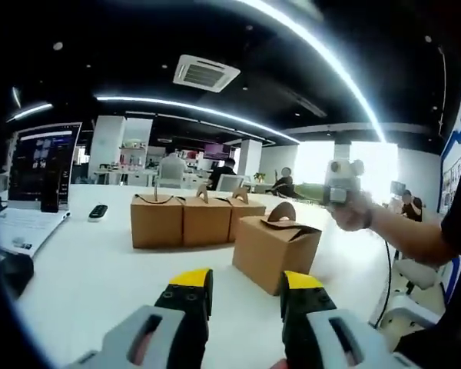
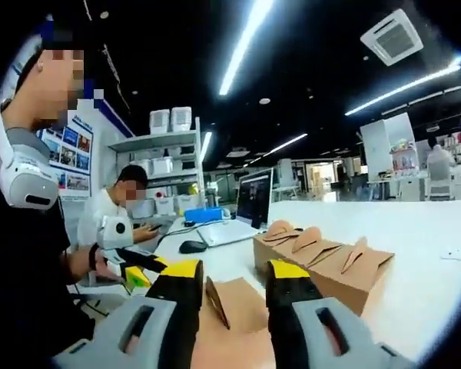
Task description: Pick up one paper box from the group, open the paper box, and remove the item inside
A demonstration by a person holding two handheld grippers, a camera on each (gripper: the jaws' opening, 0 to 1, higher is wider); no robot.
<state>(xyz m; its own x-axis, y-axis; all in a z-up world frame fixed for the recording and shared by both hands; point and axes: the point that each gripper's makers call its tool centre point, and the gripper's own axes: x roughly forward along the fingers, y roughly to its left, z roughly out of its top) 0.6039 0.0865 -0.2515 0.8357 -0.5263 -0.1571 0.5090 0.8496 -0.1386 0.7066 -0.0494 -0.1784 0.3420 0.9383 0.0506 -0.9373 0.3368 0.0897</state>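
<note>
Paper box (image 1: 275, 247) stands apart from three boxes (image 1: 196, 219); laptop (image 1: 32, 184) left, both claws wide

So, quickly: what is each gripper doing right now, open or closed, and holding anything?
Left gripper: open, holding nothing, short of the near box.
Right gripper: open, holding nothing, jaws either side of the near box's handle.

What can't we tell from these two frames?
- Contents of every paper box: all flaps closed, e.g. the nearest box in the left gripper view.
- Near end of the box between the right gripper jaws: cut off by the jaws and the bottom edge in the right gripper view.
- Laptop screen text: too small and blurred, left gripper view.
</note>
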